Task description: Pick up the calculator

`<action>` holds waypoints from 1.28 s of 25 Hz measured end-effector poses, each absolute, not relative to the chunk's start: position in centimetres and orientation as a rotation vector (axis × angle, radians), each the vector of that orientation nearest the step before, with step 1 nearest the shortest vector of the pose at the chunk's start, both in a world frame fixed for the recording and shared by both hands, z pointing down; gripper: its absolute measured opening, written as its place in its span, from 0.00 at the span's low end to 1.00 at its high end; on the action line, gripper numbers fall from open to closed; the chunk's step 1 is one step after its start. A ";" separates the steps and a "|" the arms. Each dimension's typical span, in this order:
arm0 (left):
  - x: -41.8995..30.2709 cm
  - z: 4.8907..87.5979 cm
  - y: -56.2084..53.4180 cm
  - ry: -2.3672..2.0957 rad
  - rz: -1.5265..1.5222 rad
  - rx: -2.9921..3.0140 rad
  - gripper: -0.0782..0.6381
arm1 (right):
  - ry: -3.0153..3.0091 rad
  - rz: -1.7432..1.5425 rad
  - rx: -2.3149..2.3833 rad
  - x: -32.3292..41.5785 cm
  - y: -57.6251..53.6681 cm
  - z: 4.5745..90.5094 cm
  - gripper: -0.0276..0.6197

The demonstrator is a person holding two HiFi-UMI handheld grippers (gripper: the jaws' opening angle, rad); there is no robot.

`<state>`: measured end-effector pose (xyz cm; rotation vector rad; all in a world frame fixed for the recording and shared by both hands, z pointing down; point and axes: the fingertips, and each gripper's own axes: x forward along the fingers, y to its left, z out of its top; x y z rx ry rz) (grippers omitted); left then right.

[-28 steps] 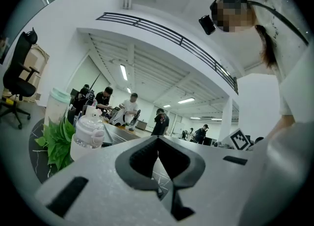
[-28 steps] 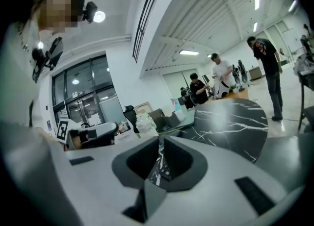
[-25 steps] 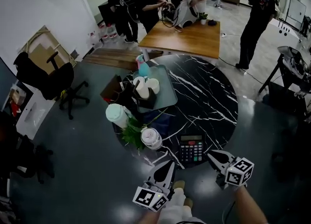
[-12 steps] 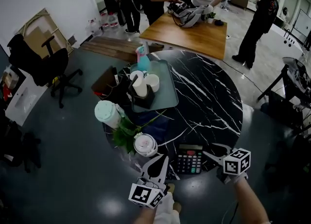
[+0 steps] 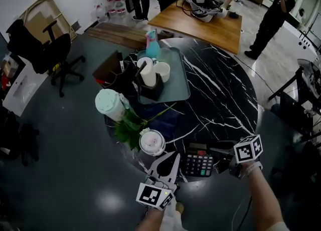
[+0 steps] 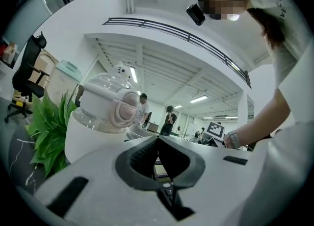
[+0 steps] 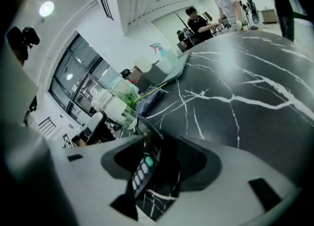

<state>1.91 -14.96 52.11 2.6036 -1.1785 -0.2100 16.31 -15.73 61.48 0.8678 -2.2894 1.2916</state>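
Left tool (image 5: 174,156) jaws together, level; right tool (image 5: 218,159) jaws wide apart, angled down.

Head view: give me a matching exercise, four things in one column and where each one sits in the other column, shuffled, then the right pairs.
Things
A. calculator
B. spray bottle
C. office chair
D. wooden table

Places
1. on the floor at the picture's left
2. beyond the far edge of the black marble table
3. at the near edge of the marble table
4. at the far end of the tray

Pairs: A-3, B-4, C-1, D-2
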 end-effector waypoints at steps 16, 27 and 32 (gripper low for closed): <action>1.7 53.0 -15.1 -1.180 -0.240 2.573 0.12 | -2.239 1.408 0.618 14.7 -15.6 61.8 0.25; 1.0 53.1 -15.0 -1.190 -0.237 2.548 0.12 | -2.378 1.464 0.503 14.1 -14.3 60.5 0.14; 1.0 53.1 -14.5 -1.192 -0.234 2.540 0.12 | -2.432 1.486 0.529 14.6 -13.7 60.0 0.13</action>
